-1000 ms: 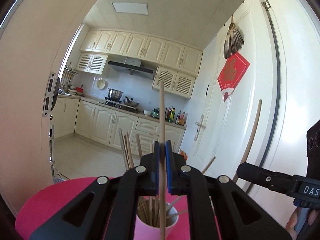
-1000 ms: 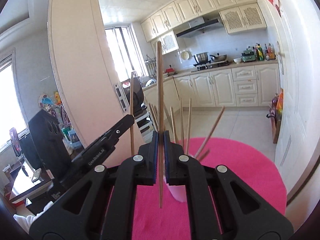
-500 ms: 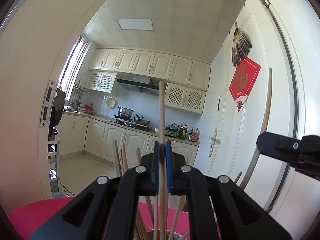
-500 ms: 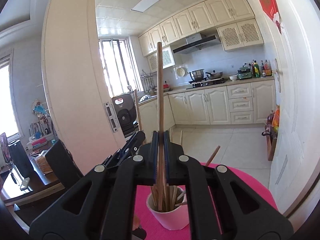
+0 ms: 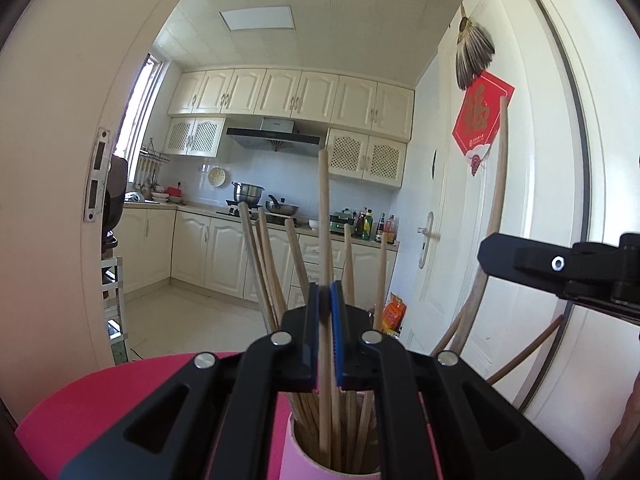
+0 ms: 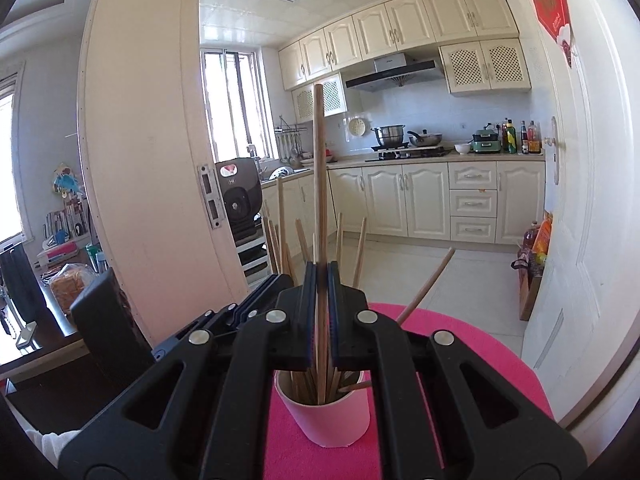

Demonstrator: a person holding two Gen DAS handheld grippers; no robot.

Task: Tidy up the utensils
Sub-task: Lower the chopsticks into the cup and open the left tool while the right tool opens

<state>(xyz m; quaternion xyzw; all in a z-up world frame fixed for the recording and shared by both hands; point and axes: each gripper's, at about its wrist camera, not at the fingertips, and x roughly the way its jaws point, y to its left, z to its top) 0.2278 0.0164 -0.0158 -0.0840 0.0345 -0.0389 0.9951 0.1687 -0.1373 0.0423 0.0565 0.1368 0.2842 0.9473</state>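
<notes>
A pink cup [image 6: 328, 416] holding several wooden chopsticks stands on the round pink table cover [image 6: 472, 356]. My right gripper [image 6: 322, 276] is shut on one upright chopstick [image 6: 319, 168] whose lower end reaches inside the cup. My left gripper [image 5: 326, 292] is shut on another upright chopstick [image 5: 324, 208], and its lower end is also down in the cup [image 5: 296, 452]. The two grippers face the cup from different sides. The right gripper [image 5: 486, 258] shows at the right of the left wrist view, the left gripper [image 6: 276, 280] at the left of the right wrist view.
A loose chopstick [image 6: 426, 288] leans far out over the cup's right rim. The table stands at a kitchen doorway, with a white door [image 5: 532, 184] close on the right and the door frame [image 6: 152, 184] on the left. A cluttered dark desk [image 6: 48, 320] lies left.
Both grippers have sunk toward the cup with their chopsticks. The sticks' lower ends, above or in front of the cup before, now sit inside it.
</notes>
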